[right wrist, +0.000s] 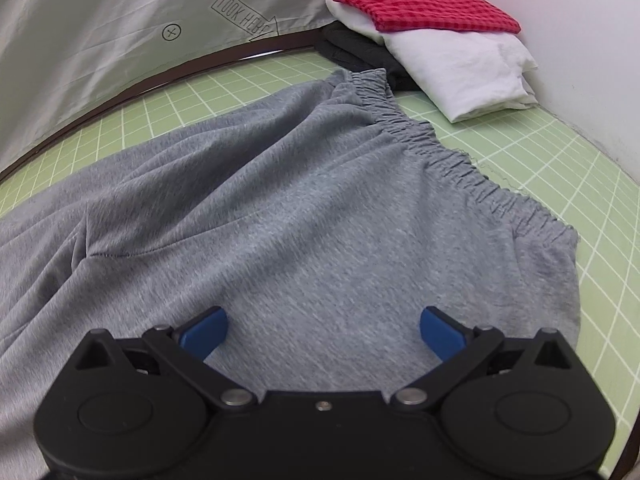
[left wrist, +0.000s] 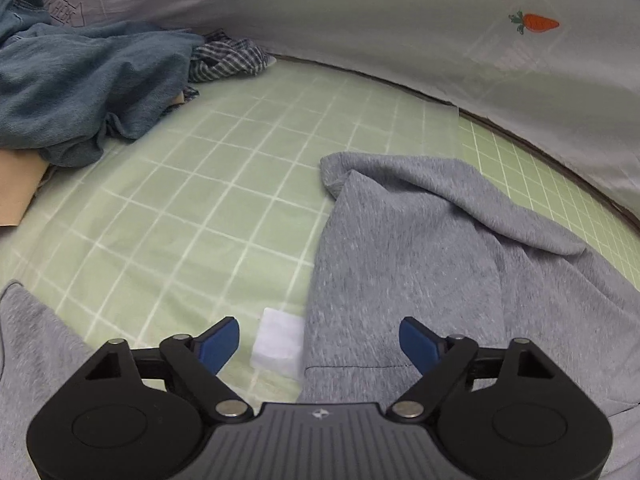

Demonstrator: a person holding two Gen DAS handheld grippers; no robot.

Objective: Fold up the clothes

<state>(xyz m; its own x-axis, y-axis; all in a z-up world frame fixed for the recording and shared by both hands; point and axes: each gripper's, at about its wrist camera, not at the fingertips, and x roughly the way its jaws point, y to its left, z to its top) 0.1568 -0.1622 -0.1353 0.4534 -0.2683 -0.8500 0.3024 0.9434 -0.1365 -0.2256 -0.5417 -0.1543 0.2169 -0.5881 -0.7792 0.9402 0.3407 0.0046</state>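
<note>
Grey sweatpants lie spread on the green grid mat, their elastic waistband toward the far right. In the left wrist view a grey leg stretches away with its far end folded over. My left gripper hovers open over the leg's left edge, nothing between its blue pads. Beside that edge sits a small white label. My right gripper stands open above the seat of the pants, its blue pads clear of the cloth.
A heap of blue denim and a checked garment lies at the mat's far left. A folded stack, red checked cloth on white on dark fabric, sits at the far right. A grey printed sheet borders the mat behind.
</note>
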